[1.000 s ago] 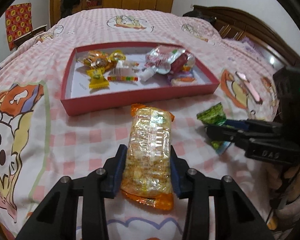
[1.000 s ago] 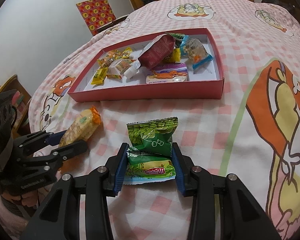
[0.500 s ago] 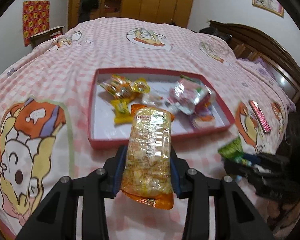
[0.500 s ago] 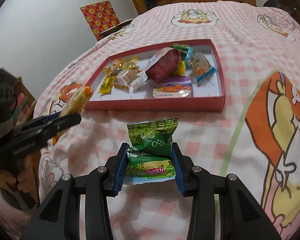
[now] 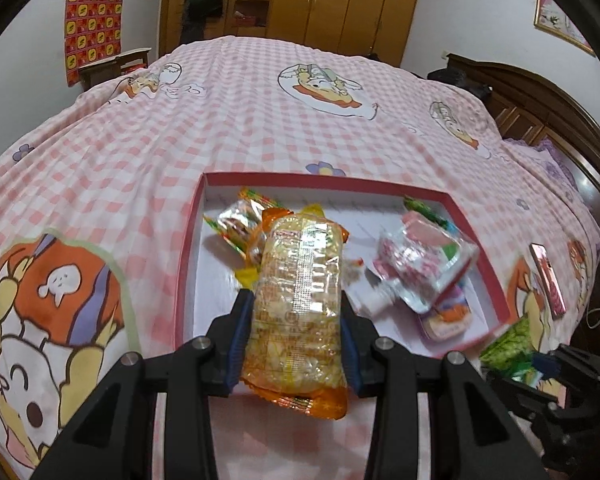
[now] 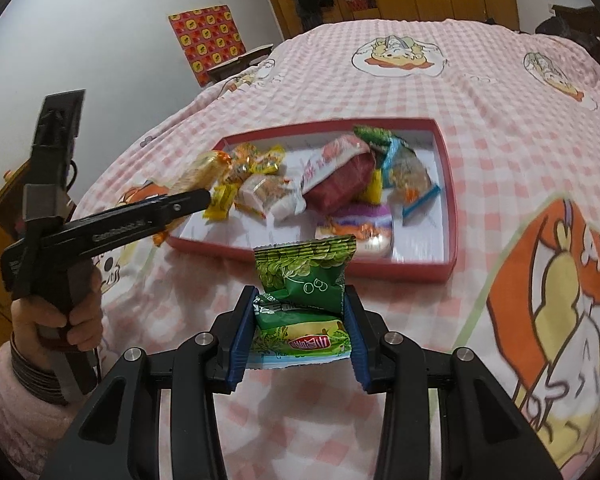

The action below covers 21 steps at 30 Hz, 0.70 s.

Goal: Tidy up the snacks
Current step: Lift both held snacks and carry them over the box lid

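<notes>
My left gripper (image 5: 296, 340) is shut on a long clear-and-orange snack pack (image 5: 300, 304) and holds it in the air above the near left part of the red tray (image 5: 188, 248). From the right wrist view that gripper (image 6: 188, 200) reaches over the tray's left end (image 6: 220, 146). My right gripper (image 6: 300, 336) is shut on a green snack packet (image 6: 308, 276) above the bedspread, just short of the tray's near wall (image 6: 400, 270). The tray holds several wrapped snacks, among them a red-and-white pouch (image 5: 420, 264).
The pink checked bedspread (image 5: 260, 112) with cartoon prints lies all round the tray. A dark wooden headboard (image 5: 540, 96) is at the right and wardrobes (image 5: 340, 4) stand at the back. A small pink flat object (image 5: 548, 280) lies on the bed right of the tray.
My left gripper has lifted the orange pack off the bed and carried it forward over the tray. My right gripper has risen a little and moved towards the tray with the green packet.
</notes>
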Tool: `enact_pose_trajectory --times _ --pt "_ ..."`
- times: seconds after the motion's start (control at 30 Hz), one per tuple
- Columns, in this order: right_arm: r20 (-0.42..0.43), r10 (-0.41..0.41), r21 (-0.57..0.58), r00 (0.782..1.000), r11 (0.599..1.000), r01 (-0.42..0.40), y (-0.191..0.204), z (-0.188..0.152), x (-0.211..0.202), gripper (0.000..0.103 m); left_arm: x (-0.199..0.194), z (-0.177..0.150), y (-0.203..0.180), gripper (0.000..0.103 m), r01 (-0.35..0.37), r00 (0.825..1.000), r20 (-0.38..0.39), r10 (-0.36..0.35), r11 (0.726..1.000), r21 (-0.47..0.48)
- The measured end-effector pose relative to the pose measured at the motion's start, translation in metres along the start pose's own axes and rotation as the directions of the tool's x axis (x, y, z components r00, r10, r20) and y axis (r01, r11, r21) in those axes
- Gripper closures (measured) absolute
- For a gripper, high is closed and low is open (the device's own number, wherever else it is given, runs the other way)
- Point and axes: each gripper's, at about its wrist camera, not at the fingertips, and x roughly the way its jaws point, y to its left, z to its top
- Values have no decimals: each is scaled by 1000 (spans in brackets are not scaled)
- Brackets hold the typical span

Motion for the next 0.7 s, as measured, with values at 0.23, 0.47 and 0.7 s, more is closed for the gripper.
enact_pose_trajectory --times 0.23,0.47,0.7 --pt "20 -3 -17 1000 1000 3 3 33 7 61 22 9 3 62 -28 1000 -10 28 1000 -4" --pt "34 8 -26 999 1000 -7 6 65 25 61 35 6 8 62 -36 999 -23 36 999 -15" --pt "38 20 -26 999 999 -19 7 90 55 61 39 5 11 62 -26 999 -21 26 1000 -17"
